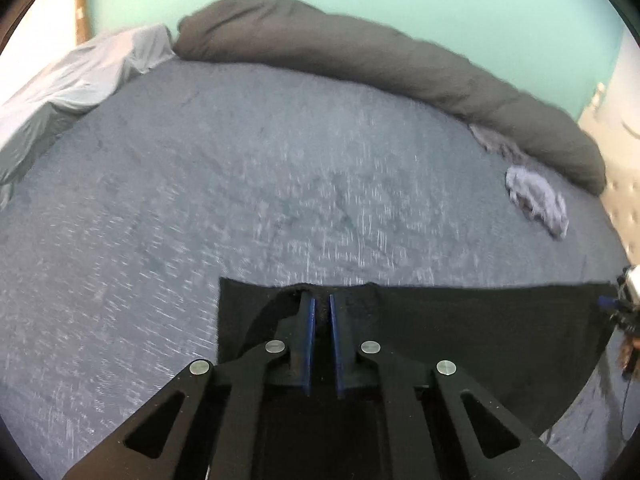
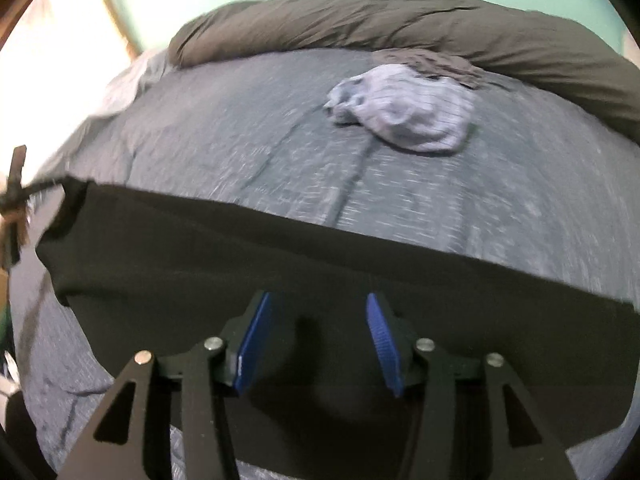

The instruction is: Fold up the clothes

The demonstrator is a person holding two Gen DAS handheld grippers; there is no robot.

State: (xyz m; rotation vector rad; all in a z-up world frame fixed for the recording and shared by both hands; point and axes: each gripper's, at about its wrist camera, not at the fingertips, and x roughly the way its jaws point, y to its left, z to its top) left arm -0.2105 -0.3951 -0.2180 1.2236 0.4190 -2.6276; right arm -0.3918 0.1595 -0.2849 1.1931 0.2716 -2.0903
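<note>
A black garment (image 1: 460, 328) lies flat on the blue-grey bed cover (image 1: 280, 180), its far edge straight. My left gripper (image 1: 322, 300) is shut on the black garment near its left corner, where the cloth bunches up around the blue pads. In the right wrist view the same black garment (image 2: 240, 248) spreads wide under my right gripper (image 2: 318, 298). That gripper stands open just above the cloth, with nothing between its fingers. The left gripper (image 2: 16, 196) shows at the garment's far left corner. The right gripper (image 1: 628, 296) peeks in at the right edge of the left wrist view.
A crumpled light blue striped garment (image 2: 408, 116) lies farther back on the bed, with a grey-brown one (image 2: 432, 62) behind it. A rolled dark grey duvet (image 1: 360, 52) runs along the far edge against a green wall. Pale grey bedding (image 1: 72, 88) sits at the left.
</note>
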